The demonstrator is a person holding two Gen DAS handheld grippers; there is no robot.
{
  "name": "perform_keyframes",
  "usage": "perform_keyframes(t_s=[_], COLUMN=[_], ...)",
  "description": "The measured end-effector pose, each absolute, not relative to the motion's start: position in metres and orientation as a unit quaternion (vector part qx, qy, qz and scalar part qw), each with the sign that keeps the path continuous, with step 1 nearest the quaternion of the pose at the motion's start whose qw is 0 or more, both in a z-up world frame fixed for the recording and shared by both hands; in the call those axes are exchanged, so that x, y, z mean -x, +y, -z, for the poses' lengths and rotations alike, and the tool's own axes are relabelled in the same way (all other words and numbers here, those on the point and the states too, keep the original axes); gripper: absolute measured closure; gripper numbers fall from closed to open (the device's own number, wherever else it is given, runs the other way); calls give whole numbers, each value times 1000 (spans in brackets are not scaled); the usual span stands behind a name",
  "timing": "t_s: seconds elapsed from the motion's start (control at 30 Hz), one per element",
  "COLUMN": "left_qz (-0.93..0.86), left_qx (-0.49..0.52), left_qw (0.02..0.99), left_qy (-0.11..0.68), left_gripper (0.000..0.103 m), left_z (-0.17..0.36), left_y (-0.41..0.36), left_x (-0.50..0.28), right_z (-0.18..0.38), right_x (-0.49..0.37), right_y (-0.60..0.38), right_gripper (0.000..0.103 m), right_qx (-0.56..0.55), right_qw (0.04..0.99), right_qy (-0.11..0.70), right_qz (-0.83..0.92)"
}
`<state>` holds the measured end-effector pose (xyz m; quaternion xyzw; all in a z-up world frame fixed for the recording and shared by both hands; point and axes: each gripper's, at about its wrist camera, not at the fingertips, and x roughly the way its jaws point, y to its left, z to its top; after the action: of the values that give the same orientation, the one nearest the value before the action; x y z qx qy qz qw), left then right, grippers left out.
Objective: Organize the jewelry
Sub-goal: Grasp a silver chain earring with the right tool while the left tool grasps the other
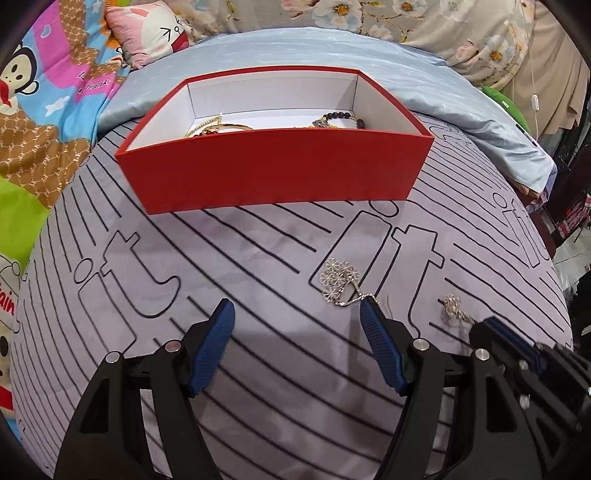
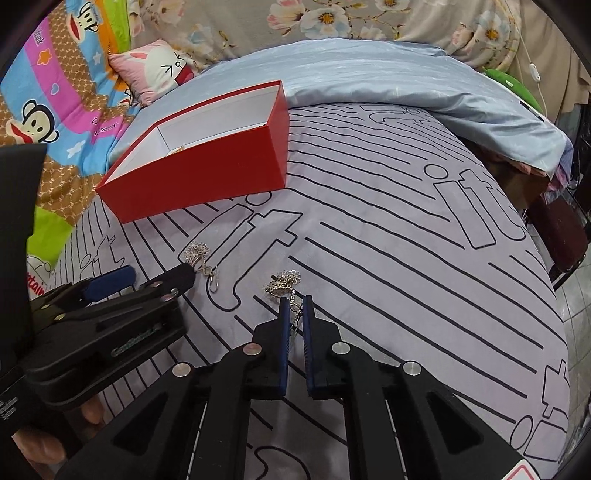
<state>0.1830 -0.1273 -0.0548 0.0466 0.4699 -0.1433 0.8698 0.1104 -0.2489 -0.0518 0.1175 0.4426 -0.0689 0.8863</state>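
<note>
bedding at left: bright cartoon quilt [image 1: 44, 122], monkey faces and brown lattice patches; a pink rabbit-print pillow [image 1: 147, 33] behind it
bed: lilac sheet [image 1: 258, 258], smooth matte fabric with thin black stripes and outlined block letters; a pale blue satin quilt [image 1: 461, 103], shiny and rumpled, along the far edge
red box [image 1: 277, 173]: rectangular card, matte red outside, plain white inside, lid off; stands on the sheet left of centre; inside lie a gold bangle [image 1: 236, 126], a fine gold chain and a dark beaded bracelet [image 1: 343, 117]
left hand-held gripper [image 1: 297, 314]: black frame, ribbed blue pads; released, jaws wide apart with nothing between them; right pad tip just beside the hook of the left earring
left earring [image 1: 340, 278]: silver filigree, cluster of small openwork flowers on a curved hook; lies flat on the sheet, in front of the box
right hand-held gripper [image 2: 295, 301]: same build; clenched on the hook end of the right earring
right earring [image 2: 284, 281]: matching silver flower cluster; flowers stick out past the pad tips, close over the sheet; whether they touch it I cannot tell
</note>
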Motion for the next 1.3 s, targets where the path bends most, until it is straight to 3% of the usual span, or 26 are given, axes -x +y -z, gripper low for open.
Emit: perform_keyframes(t_s=[0.3,0.43,0.5,0.57,0.73,0.77,1.3], left_qz=[131,144,147,149,149,150,132], left_qx=[-65,-74,-73,-68,-55,-54,-29], left_qw=[876,878,877,876,875,874,881], left_qy=[459,451,451,453,457,459,453], left_gripper=[39,63,83,92,92,97,97], left_z=[60,58,57,56,54,54,33], left_y=[-149,-149,-144,-139,-121,-118,-69], left_x=[-190,-184,-182,-183,-181,-180,-172], right_z=[54,54,54,53,51,50,33], right_x=[-111,-111,-110,-110,-108,-108,-112], right_y=[-254,-255,-255,-254,-247,-246,-214], right_gripper=[96,96,96,96,96,96,96], right_qx=[-123,-125,-126,-126,-125,-125,-117], right_qw=[885,885,885,886,887,888,897], right_qy=[444,444,444,443,440,440,425], right_qz=[63,62,61,60,56,55,21])
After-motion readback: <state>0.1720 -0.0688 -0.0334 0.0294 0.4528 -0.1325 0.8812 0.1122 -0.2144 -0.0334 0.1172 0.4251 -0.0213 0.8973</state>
